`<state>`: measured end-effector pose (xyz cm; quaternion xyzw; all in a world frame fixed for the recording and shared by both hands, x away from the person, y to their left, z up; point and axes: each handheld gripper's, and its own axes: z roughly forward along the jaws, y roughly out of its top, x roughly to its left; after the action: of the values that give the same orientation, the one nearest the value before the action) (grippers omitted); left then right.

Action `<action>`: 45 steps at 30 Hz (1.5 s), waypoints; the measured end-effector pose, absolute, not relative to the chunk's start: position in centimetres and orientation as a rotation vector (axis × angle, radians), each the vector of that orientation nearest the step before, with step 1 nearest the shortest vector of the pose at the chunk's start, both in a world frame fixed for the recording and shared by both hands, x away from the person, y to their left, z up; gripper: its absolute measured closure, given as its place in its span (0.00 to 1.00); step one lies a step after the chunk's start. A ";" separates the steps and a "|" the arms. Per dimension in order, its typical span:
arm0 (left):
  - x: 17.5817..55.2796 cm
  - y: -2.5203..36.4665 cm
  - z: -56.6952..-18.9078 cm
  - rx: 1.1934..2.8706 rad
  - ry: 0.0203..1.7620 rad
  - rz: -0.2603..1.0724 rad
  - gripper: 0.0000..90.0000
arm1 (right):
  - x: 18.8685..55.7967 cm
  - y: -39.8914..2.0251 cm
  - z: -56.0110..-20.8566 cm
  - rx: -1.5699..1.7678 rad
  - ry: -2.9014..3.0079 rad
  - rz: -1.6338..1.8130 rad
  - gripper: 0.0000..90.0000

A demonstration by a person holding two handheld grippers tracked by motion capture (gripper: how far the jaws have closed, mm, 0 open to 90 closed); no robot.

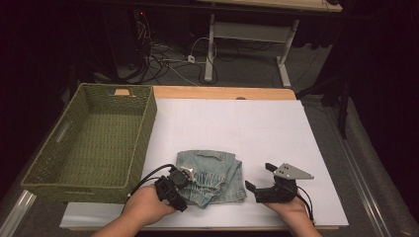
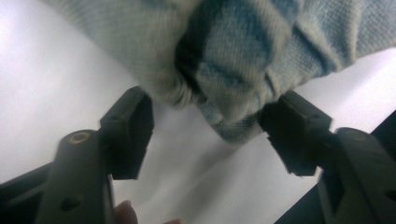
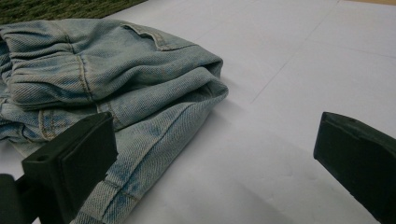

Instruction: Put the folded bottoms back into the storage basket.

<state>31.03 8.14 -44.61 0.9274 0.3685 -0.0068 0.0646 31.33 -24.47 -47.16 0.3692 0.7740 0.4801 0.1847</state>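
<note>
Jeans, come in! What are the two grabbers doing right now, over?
Left gripper at the folded jeans, jaws either side of a bunched edge, not clamped. Right gripper open beside them on the white sheet. Green basket alongside, nothing blocking.

Dim room with dark surroundings. A wooden table [image 1: 222,92] covered by a white sheet [image 1: 247,133] stands on grey floor [image 1: 247,64]. Beyond its far edge: a second desk [image 1: 247,29] on white legs, with tangled cables [image 1: 163,59] beneath.

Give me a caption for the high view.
Folded denim garment between two hand-held grippers, green woven basket at left.
</note>
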 end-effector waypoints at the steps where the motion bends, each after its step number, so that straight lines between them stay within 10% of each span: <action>1: 31.1 8.1 -44.6 2.796 1.110 -0.024 0.42 | 31.3 -24.5 -47.1 1.042 2.181 1.354 0.01; 14: 30.8 7.8 -44.3 2.809 1.034 -0.043 0.77 | 32.6 -23.2 -46.4 1.091 2.221 1.394 0.31; 20: 30.7 7.7 -44.3 2.811 1.027 -0.037 0.79 | 35.4 -21.3 -46.1 1.178 2.222 1.385 0.53; 30: 30.9 7.7 -44.3 2.808 1.044 -0.060 0.79 | 38.6 -18.9 -47.8 1.245 2.312 1.261 0.48; 45: 30.5 8.0 -44.4 2.762 1.076 -0.044 0.78 | 38.0 -18.6 -48.1 1.247 2.389 1.304 0.84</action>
<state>30.54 8.01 -44.41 0.9281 0.3615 -0.0146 0.0883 37.96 -18.57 -48.05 0.4154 0.7959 0.4342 0.0737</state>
